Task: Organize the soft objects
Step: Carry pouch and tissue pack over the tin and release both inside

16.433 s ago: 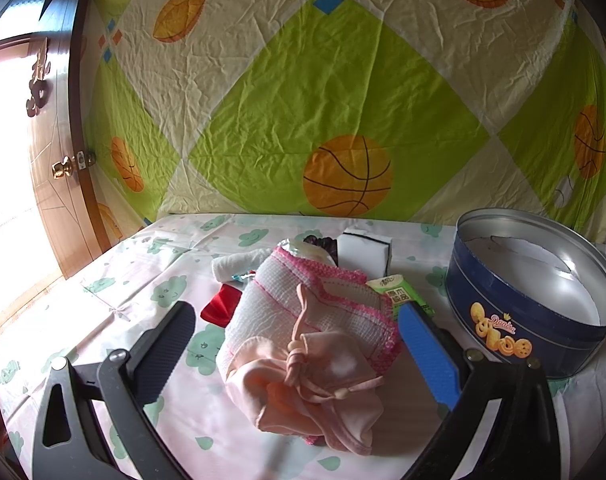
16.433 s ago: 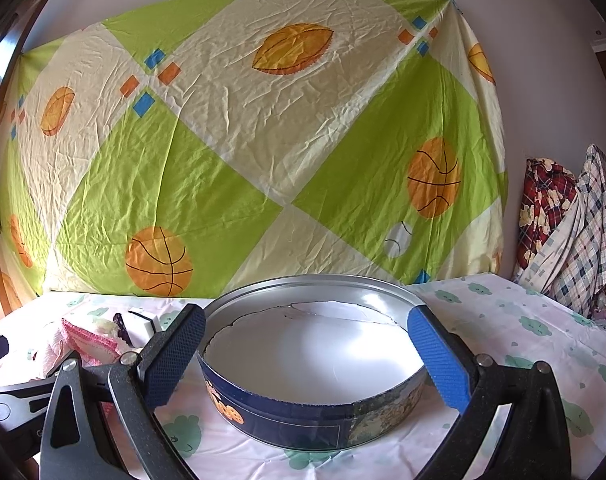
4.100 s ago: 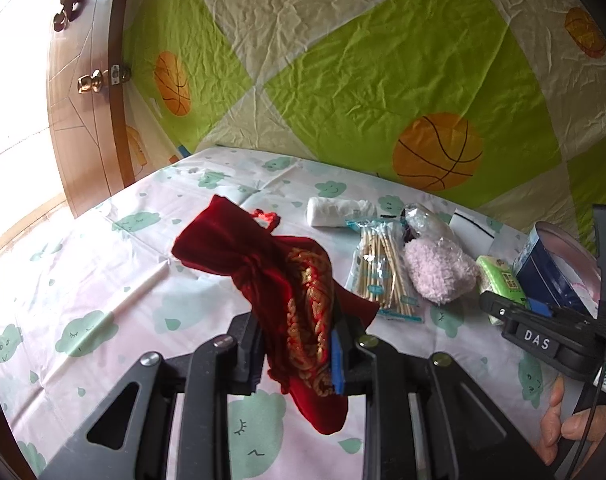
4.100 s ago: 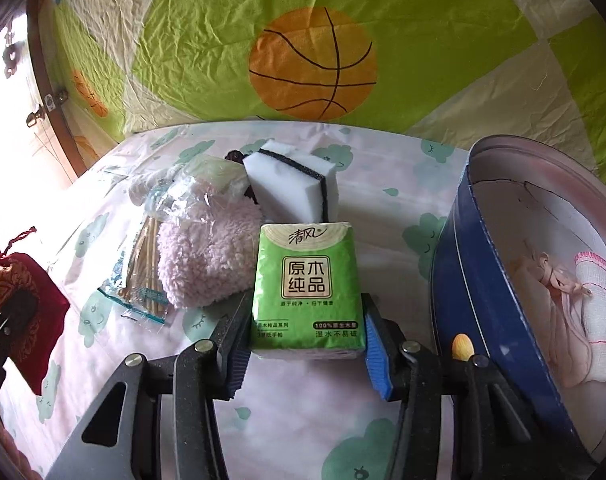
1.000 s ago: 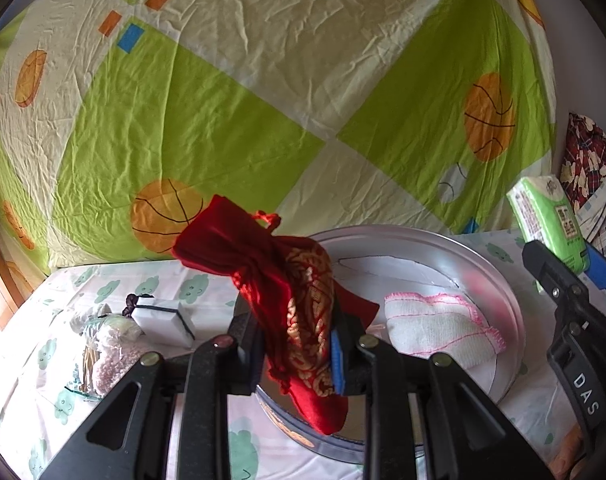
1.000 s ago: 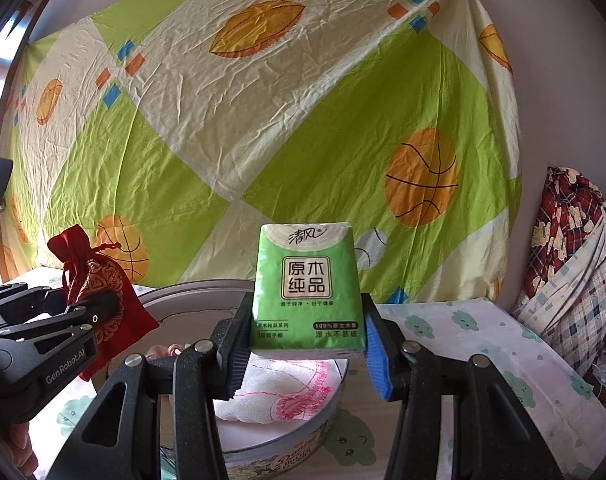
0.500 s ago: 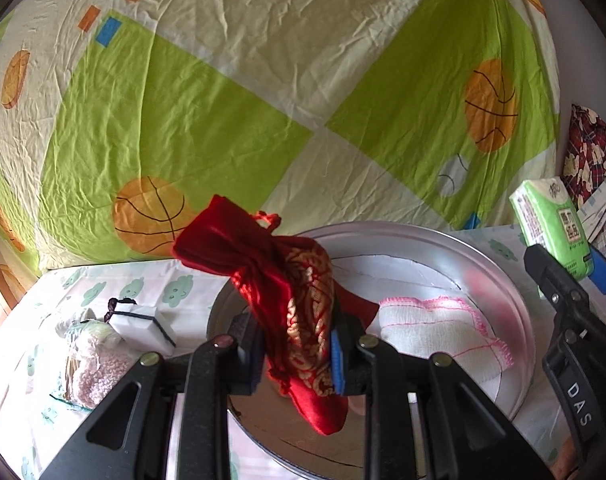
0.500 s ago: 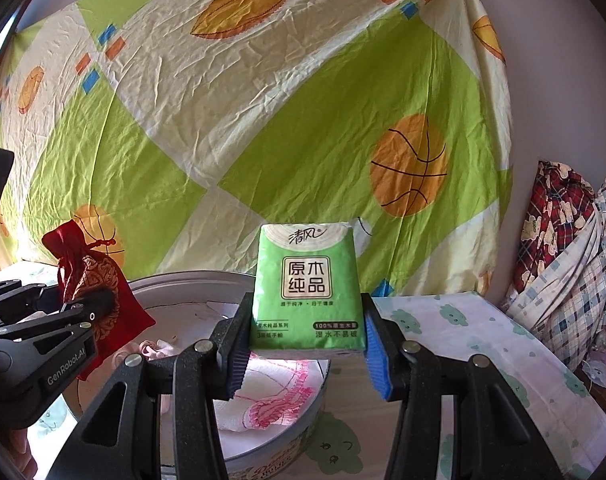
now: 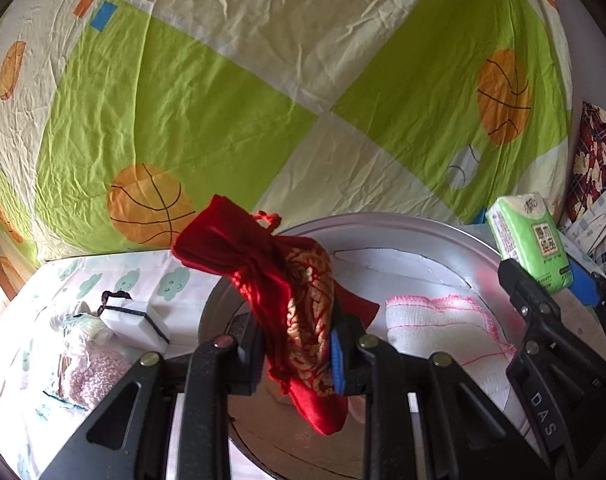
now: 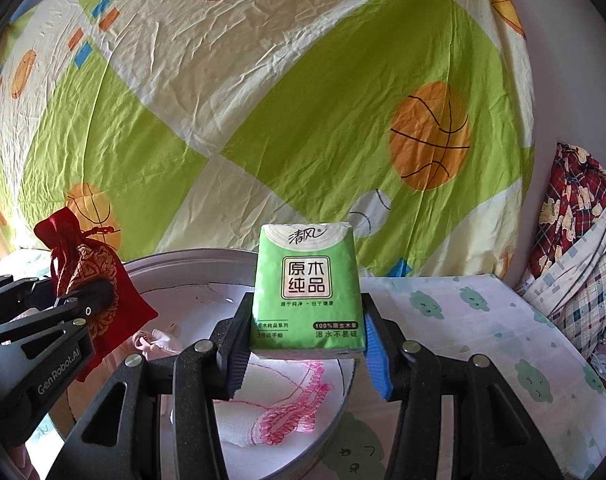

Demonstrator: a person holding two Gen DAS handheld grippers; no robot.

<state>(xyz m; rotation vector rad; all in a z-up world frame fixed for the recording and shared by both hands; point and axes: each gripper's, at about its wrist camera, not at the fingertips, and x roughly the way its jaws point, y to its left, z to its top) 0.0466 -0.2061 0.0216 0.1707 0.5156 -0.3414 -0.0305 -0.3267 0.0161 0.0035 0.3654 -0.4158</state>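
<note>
Pouch [image 9: 299, 308], red drawstring, pinched in left gripper [image 9: 295, 354] fingers above round tin [image 9: 423, 232]. Tissue pack [image 10: 307, 292], green, clamped by right gripper [image 10: 303, 350] over tin's near rim. Advice: lower each beside white cloth [image 9: 435, 320], then release, avoiding a pile-up.

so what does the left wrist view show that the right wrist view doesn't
Only the left wrist view shows the things left on the table: the white sponge block and the fuzzy pink piece beside the tin.

Only the right wrist view shows the front label of the green tissue pack and the pale pink cloth in the tin.

Both show the round tin, the pink-edged white cloth in it, the red pouch held by the left tool, and the right tool gripping the pack.
</note>
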